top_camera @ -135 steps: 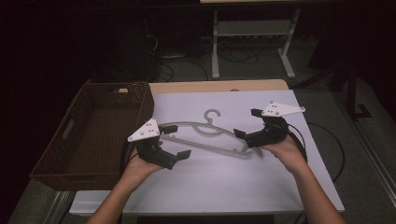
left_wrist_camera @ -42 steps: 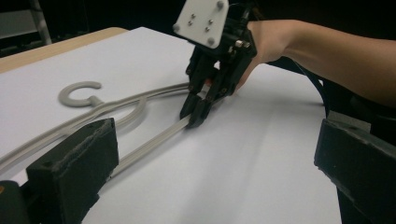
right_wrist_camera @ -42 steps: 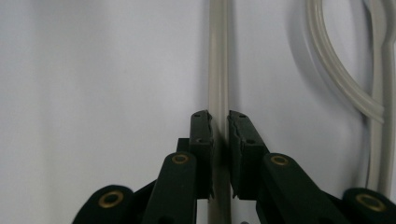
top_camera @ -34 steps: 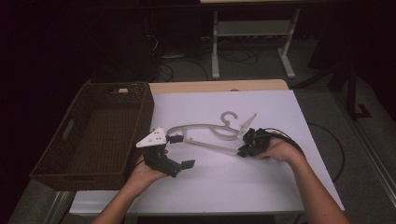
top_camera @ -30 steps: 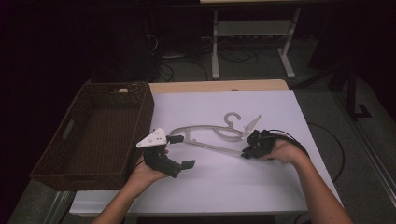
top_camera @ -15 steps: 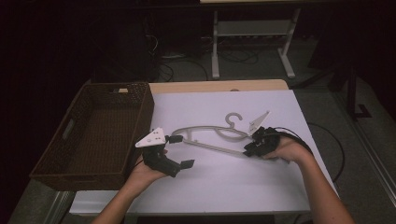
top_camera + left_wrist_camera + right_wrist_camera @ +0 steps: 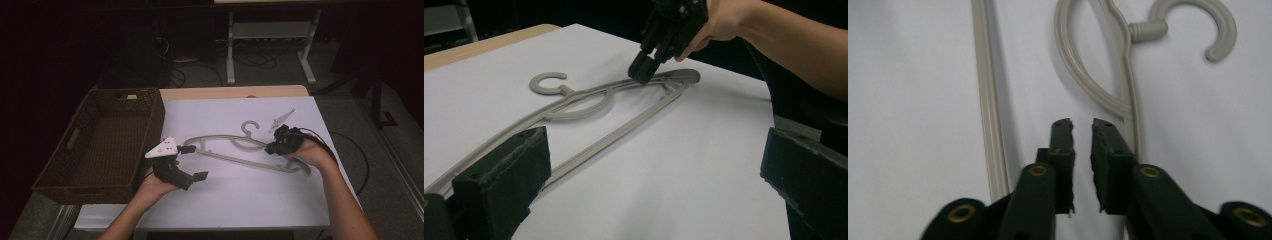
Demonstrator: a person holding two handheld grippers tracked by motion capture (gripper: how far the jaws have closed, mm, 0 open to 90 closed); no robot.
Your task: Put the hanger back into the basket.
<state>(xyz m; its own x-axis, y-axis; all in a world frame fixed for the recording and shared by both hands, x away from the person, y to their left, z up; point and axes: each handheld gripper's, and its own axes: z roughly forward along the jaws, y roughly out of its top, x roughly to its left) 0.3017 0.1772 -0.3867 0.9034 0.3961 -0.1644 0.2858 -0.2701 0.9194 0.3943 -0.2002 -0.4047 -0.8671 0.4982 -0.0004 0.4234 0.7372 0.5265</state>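
Basket [image 7: 107, 145] sits at the left of the high view, brown wicker, its right wall beside the white sheet [image 7: 240, 200] that covers the table [image 7: 220, 92]. Just right of its lower right corner, in the lower middle-left of the frame, the left gripper [image 7: 192, 162] is held in a hand [image 7: 152, 187] that comes up from the bottom edge; its jaws stand wide apart with nothing between them, and the upper jaw tip lies just beside the left end of the hanger [image 7: 235, 147]. In the left gripper view the two black pads rise at the lower left and lower right corners, far apart, and the hanger [image 7: 594, 112] runs from behind the left pad up toward the middle top of the frame, flat on the sheet [image 7: 674, 175]. The hanger is grey plastic and lies across the centre of the high view, hook toward the far edge of the table. At the right of centre the right gripper [image 7: 272, 148] points down at the hanger's right arm, held by a hand [image 7: 307, 152]. In the right gripper view its jaws [image 7: 1082, 125] stand narrow, a thin gap between the pads, holding nothing; they have just been closing again. The hanger's [image 7: 1128, 65] loop and hook lie just beyond the tips, in the upper right of that frame.
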